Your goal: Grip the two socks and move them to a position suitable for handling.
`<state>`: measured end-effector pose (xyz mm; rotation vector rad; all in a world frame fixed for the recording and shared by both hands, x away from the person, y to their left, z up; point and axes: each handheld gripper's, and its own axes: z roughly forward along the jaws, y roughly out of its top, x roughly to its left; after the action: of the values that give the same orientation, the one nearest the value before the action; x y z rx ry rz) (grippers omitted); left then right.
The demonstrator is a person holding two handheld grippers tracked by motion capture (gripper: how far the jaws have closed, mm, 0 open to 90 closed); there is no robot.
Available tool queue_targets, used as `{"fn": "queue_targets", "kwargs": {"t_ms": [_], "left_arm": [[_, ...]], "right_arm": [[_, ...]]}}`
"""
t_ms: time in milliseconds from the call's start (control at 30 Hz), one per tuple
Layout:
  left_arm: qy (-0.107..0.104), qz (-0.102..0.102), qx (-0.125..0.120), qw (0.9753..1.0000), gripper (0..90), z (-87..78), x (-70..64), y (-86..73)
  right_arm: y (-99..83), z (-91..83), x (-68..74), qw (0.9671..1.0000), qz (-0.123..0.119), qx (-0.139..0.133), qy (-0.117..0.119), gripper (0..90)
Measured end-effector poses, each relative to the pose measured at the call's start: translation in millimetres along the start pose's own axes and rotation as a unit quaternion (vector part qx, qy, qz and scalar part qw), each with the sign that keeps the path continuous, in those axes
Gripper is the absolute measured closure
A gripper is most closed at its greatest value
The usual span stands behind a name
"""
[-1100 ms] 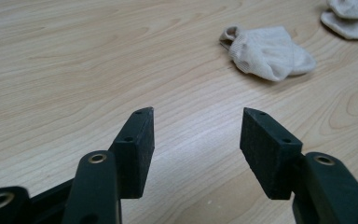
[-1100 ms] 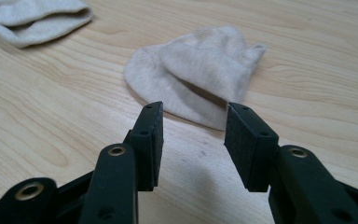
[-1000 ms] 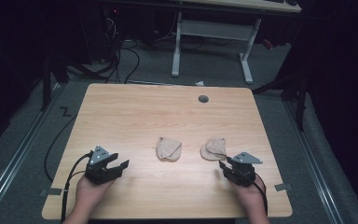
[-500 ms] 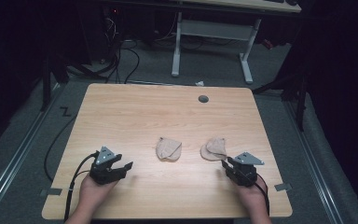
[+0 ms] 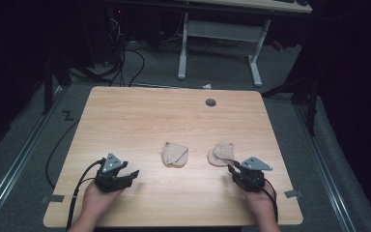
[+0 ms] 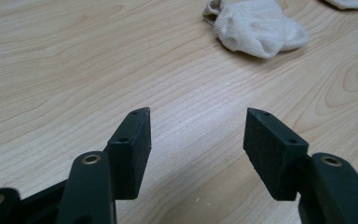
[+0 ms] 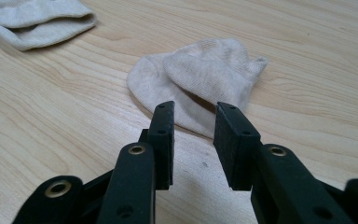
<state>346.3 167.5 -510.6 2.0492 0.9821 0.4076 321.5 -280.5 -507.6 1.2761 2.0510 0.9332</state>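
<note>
Two small beige socks are lying toward the desk's near edge: the right sock (image 7: 200, 84), folded and rumpled, is sitting just ahead of my right claw (image 7: 193, 140), whose jaws are standing narrowly parted and empty. My left claw (image 6: 196, 140) is gaping wide, well apart from the middle sock (image 6: 256, 25), so my right hand is sitting nearer its sock.

Table (image 5: 174, 125) evenly lit from above, surroundings dark, high view slightly soft.
</note>
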Motion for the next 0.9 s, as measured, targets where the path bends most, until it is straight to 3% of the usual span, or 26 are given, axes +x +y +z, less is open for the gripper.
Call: {"fn": "queue_targets", "kwargs": {"t_ms": [67,200,233,300,533,733,767,900], "left_arm": [[0.000,0.003,0.001,1.0000,41.9,0.5,-0.6,0.1],[-0.002,0.004,0.002,1.0000,41.9,1.8,-1.8,0.3],[-0.001,0.005,0.003,1.0000,41.9,2.2,-1.8,0.5],[-0.002,0.004,0.005,1.0000,41.9,3.7,-2.3,0.4],[-0.002,0.007,0.007,0.9999,41.9,4.5,-4.1,-0.1],[-0.004,0.005,0.008,0.9999,41.9,3.2,-4.8,-1.1],[-0.004,0.006,0.007,0.9999,41.9,2.9,-5.2,-1.3],[-0.005,0.005,0.008,0.9999,41.9,3.0,-5.3,-1.6]], "right_arm": [[0.3,0.2,0.3,1.0000,0.000,0.000,0.000,68.5],[2.6,-1.1,2.1,1.0000,0.006,0.000,0.006,77.7],[7.1,-4.6,1.9,0.9998,0.013,-0.012,0.009,84.8],[12.4,-6.0,1.4,0.9992,0.027,-0.021,0.018,87.7],[32.4,8.2,-1.5,0.9996,0.014,-0.025,0.004,89.8],[42.0,36.9,-10.5,0.9999,0.013,0.004,-0.004,89.9],[41.5,47.7,-15.6,0.9996,0.021,0.020,-0.004,90.0],[37.0,58.8,-17.6,0.9988,0.020,0.044,-0.004,89.9]]}}
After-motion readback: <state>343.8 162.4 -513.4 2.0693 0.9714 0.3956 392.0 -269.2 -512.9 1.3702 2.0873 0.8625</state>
